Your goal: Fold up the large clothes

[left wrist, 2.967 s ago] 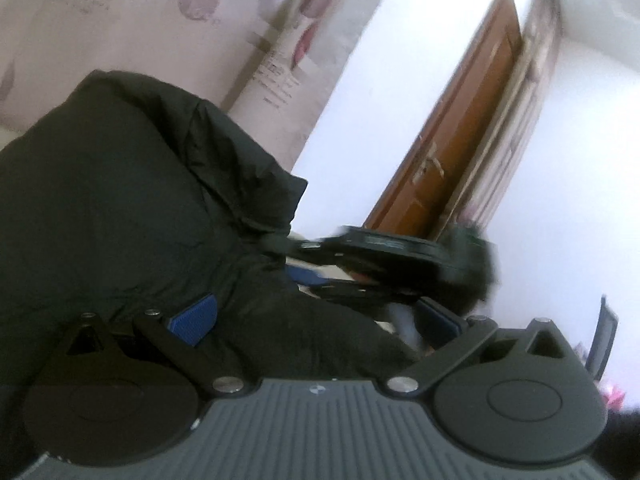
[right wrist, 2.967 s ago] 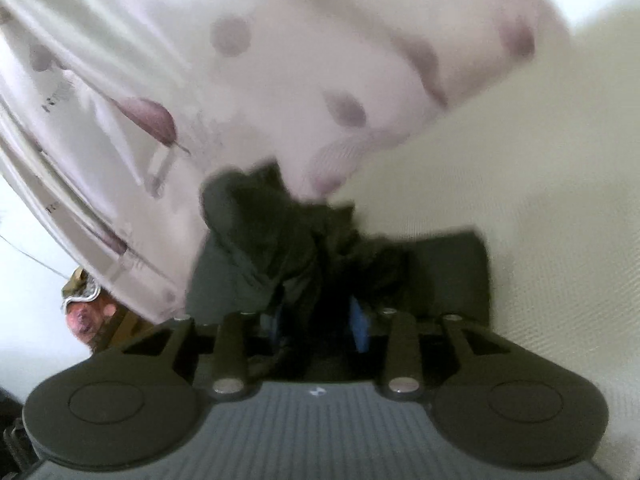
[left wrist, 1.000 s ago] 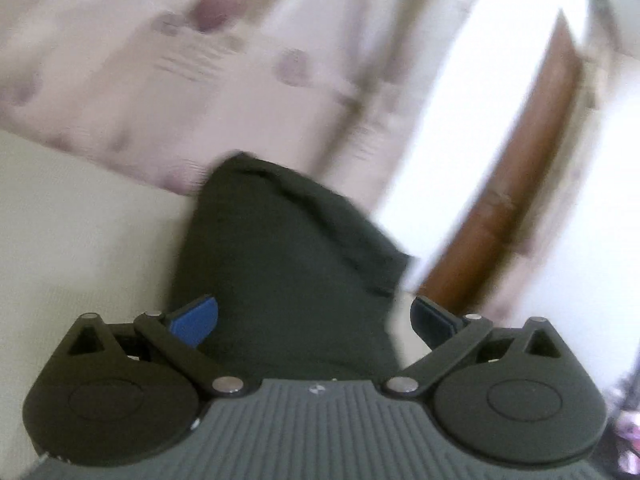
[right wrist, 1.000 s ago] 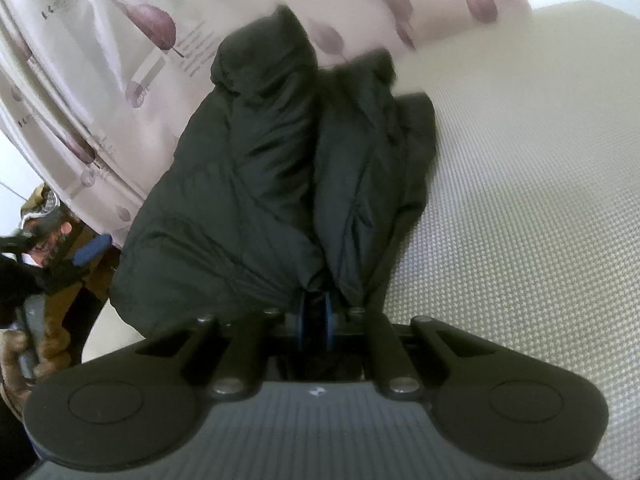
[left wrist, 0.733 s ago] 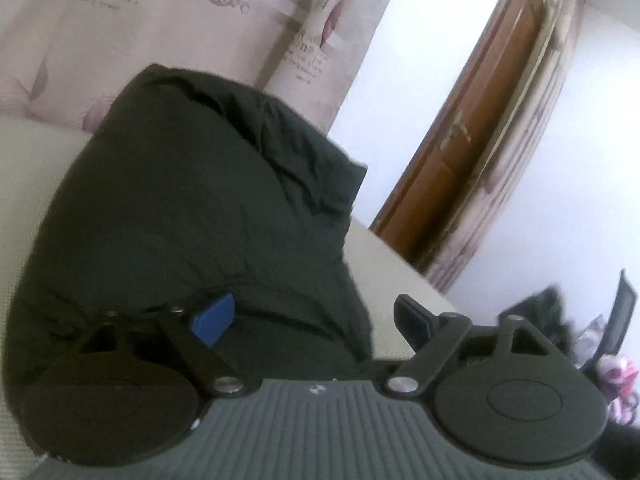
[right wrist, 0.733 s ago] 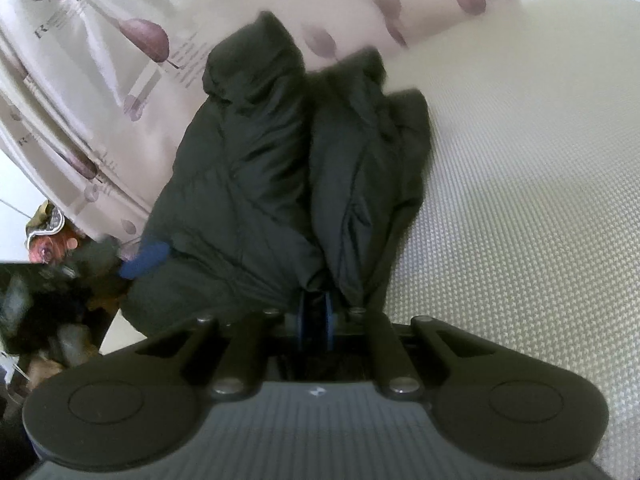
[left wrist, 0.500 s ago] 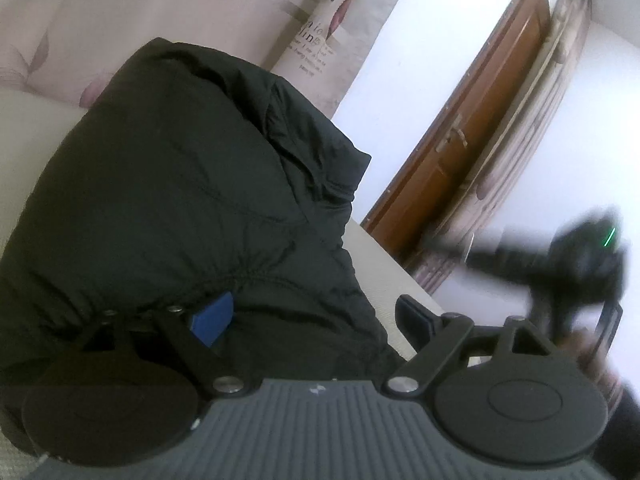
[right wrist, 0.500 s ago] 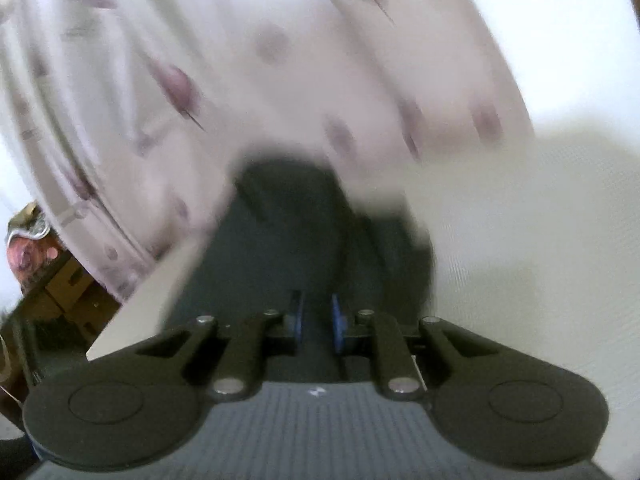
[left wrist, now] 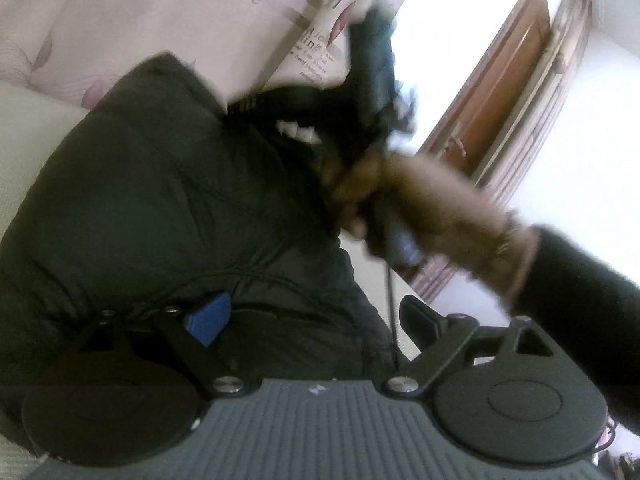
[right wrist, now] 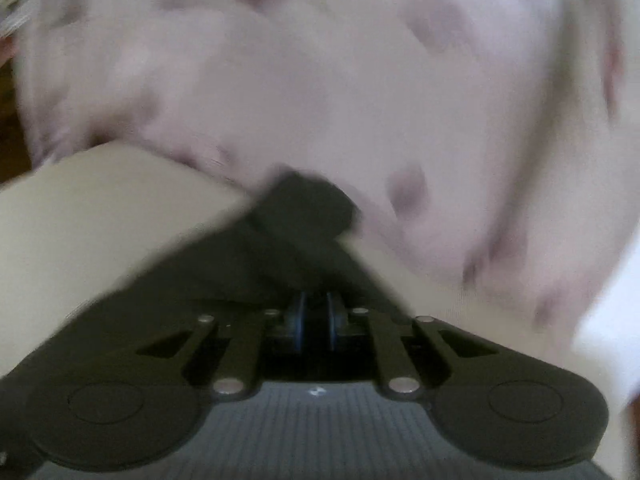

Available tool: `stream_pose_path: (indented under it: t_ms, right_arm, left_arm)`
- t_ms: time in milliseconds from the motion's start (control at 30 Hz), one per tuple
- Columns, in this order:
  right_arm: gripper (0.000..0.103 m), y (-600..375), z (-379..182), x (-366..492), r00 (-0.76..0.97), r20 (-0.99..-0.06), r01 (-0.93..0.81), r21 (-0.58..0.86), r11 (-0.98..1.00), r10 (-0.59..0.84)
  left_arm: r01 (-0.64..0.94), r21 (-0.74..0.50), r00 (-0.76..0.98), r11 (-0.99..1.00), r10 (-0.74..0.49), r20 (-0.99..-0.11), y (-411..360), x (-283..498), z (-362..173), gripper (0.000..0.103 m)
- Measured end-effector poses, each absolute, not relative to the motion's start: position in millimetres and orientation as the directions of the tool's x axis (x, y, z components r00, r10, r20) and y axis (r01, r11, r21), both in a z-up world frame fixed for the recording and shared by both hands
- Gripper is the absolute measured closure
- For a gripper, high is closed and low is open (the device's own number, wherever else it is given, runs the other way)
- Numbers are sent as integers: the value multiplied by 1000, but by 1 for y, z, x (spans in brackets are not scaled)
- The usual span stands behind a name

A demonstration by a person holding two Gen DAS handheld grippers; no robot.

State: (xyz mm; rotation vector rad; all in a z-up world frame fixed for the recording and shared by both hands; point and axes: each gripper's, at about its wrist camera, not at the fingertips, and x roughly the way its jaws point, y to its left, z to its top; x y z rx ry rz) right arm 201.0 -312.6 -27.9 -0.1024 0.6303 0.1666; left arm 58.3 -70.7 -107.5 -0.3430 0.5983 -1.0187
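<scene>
Beyond jacket [left wrist: 160,184]: door [left wrist: 500,92], left wrist only.

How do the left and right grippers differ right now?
Left gripper: jaws wide, just reopened a little, straddling the jacket without pressing. Right gripper: jaws nearly together, just closed further, pinching jacket cloth. The left gripper's view is fairly sharp; the right gripper's is blurred. Both have blue pads.
</scene>
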Motion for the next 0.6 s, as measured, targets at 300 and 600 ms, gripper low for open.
stream_pose_path:
  t_ms: [300,600]
  right_arm:
    - [95,-365,-96,215,666,-718,-105,179,978,202]
    - [95,-378,-108,221,625,-737,-98,255,962,259]
  left_arm:
    - [673,-610,326,418,-908,-262,-75,58,-111,13]
    - [619,-657,319,430,-902,-290,-77,66,-119,14]
